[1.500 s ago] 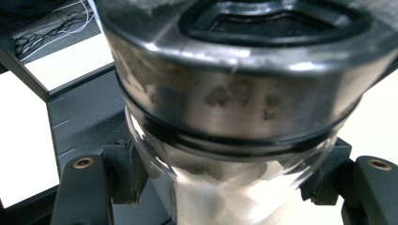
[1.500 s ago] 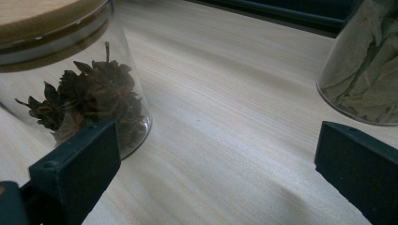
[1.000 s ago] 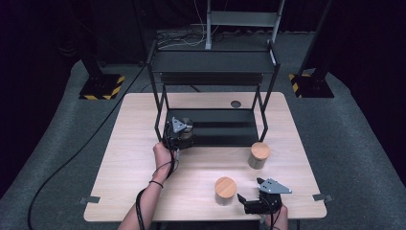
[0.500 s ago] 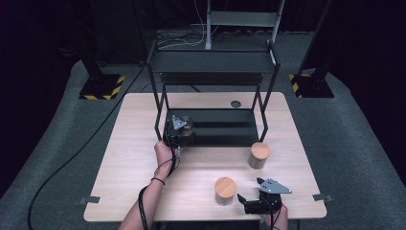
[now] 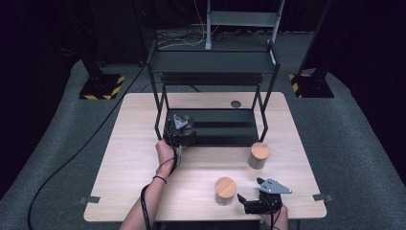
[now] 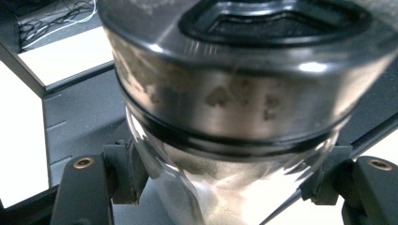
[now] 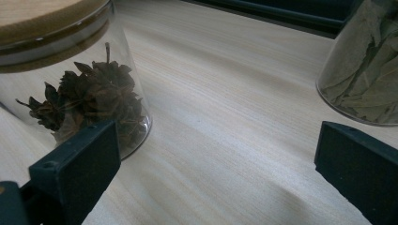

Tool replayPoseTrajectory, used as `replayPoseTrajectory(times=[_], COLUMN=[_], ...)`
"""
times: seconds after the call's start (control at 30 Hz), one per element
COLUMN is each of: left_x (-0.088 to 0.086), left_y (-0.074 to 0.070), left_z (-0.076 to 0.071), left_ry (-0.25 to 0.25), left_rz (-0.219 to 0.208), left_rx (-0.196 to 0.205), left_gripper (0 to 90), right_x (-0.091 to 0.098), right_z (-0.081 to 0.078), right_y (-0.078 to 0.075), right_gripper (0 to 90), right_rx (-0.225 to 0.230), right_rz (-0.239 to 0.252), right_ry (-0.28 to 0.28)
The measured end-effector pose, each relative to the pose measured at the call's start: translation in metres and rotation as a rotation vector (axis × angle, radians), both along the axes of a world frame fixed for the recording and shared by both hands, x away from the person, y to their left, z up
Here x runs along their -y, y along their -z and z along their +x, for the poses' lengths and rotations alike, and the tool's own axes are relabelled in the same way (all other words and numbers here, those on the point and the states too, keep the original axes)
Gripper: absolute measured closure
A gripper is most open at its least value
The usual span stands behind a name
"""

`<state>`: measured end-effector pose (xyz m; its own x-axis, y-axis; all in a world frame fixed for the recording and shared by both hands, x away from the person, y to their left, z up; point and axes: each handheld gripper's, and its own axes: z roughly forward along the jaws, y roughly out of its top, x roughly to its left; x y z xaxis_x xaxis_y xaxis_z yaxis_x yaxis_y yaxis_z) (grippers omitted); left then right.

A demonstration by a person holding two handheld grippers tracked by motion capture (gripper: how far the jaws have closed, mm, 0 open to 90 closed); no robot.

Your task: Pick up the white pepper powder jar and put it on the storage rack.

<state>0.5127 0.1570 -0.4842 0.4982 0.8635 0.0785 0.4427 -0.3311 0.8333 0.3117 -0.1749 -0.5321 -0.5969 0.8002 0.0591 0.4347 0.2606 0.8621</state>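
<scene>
Our left claw (image 6: 220, 187) squeezes the glass jar (image 6: 230, 93) by its smooth, slippery, breakable sides at the shelf's (image 5: 225, 129) left front corner, while our right claw (image 7: 211, 178) rests wide apart by the worktop's (image 5: 134, 158) front edge.

Both grippers are black. The left gripper (image 5: 180, 130) and the right gripper (image 5: 243, 200) each carry a grey three-cornered plate on top. A black cable trails from each. The left jaws are blocky, each with a brass screw. The left wrist wears a thin dark band (image 5: 160, 179).
</scene>
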Motion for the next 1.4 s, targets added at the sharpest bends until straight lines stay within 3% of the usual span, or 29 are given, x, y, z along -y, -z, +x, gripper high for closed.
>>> replayPoseTrajectory(times=[0.7, 1.07, 1.4], left_x=[0.006, -0.001, 0.001], left_y=[0.012, 0.020, 0.022], left_z=[0.010, 0.010, 0.009], left_ry=[-0.005, 0.002, -0.011], left_rz=[0.012, -0.049, -0.053], left_rx=[-0.012, 0.009, 0.022], left_gripper=[30.1, 30.0, 30.0], right_x=[0.000, 0.000, 0.000], right_z=[0.000, 0.000, 0.000], right_y=[0.000, 0.000, 0.000], right_gripper=[0.0, 0.0, 0.0], right_rx=[-0.001, -0.002, -0.002], right_rz=[0.001, -0.002, -0.003], right_ry=[-0.002, -0.001, -0.002])
